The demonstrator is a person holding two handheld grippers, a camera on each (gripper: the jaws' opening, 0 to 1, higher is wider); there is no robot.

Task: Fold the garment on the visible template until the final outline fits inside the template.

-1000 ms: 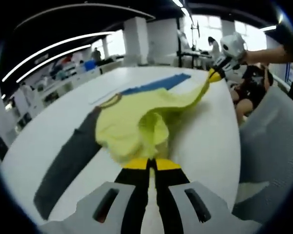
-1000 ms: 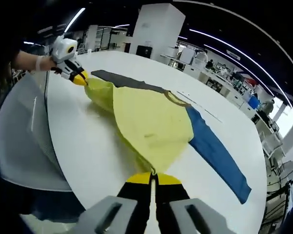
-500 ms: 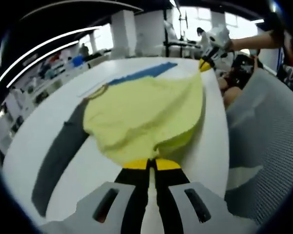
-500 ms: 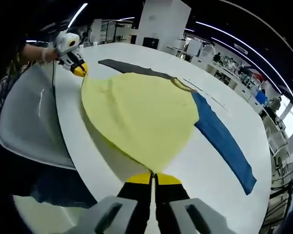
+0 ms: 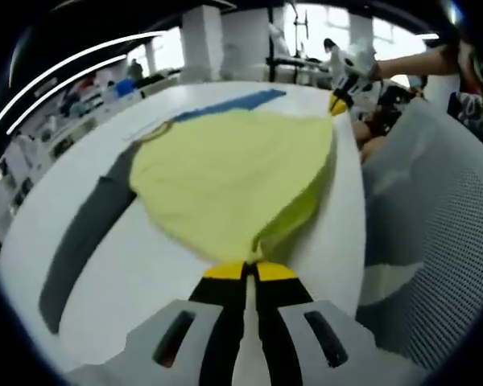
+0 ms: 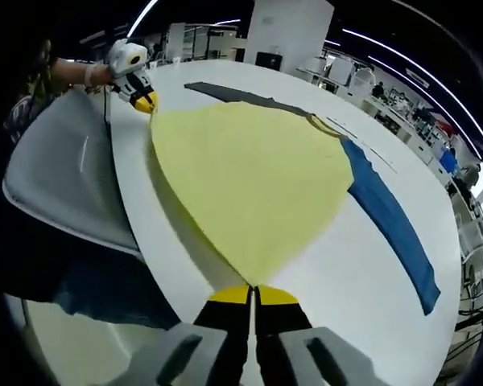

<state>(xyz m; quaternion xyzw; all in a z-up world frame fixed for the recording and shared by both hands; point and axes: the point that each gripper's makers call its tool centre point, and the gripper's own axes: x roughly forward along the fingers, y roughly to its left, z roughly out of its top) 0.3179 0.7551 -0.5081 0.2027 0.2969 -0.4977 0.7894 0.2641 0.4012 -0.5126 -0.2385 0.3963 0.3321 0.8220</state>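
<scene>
Bench (image 6: 362, 265): white, carrying your work | shirt (image 6: 249, 173): yellow body stretched flat between your hands, grey sleeve (image 5: 84, 233) and blue sleeve (image 6: 390, 225) spread out on the bench | left tongs (image 5: 247, 269): closed tight on one hem corner | right tongs (image 6: 252, 293): clamped on the other corner

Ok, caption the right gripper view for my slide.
Both grippers pinch the yellow garment's hem, stretching it over the white table.
</scene>
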